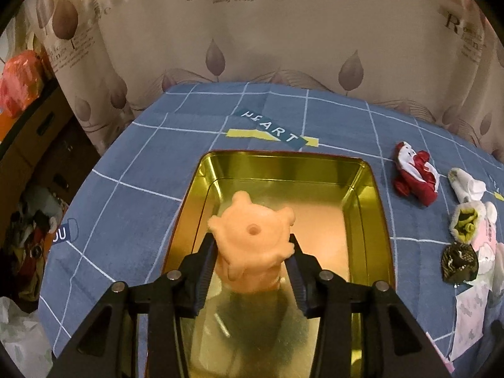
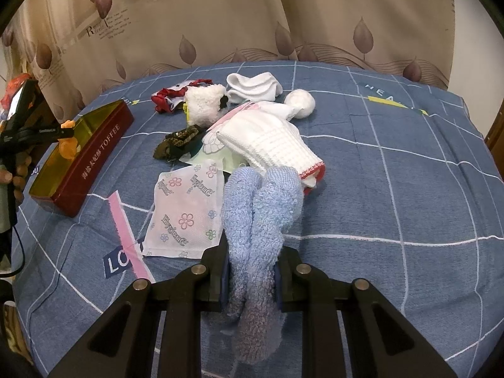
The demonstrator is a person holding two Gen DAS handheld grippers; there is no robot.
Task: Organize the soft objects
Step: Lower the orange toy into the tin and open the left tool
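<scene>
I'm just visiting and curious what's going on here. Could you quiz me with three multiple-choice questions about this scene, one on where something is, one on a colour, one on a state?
1. Where is the peach squishy toy?
A. over the open tin
B. on the blue cloth by the socks
C. on the floor

2. What colour is the fuzzy sock in the right gripper?
A. red
B. light blue
C. green

3. What state is the left gripper in?
A. wide open, empty
B. out of sight
C. shut on the toy

Answers: 1 A, the gold tin lies beneath it; 2 B, pale blue terry; 3 C, both fingers press its sides.
</scene>
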